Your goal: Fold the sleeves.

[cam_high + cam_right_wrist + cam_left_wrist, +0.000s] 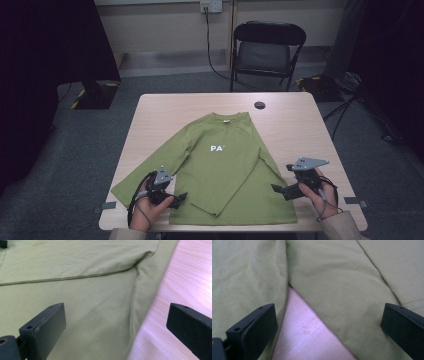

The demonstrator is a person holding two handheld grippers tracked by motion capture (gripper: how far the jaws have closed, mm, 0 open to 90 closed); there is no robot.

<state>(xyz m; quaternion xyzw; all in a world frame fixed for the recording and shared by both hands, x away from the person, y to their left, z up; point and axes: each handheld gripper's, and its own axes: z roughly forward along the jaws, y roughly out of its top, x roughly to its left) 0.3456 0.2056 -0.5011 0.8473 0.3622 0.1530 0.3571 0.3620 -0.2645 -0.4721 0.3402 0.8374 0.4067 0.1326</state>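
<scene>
One green shirt (225,165) flat on table (295,120), collar away from person, one sleeve folded across front. One chair (267,50) behind table. Two grippers: left gripper (179,200) jaws wide apart, low over sleeve-body gap, gripping nothing; right gripper (278,190) jaws wide apart, straddling shirt's side edge, holding nothing.

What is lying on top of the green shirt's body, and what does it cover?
One long sleeve is folded diagonally across the green shirt, ending near the bottom hem. The shirt front beneath the sleeve is hidden. The white letters stay uncovered.
</scene>
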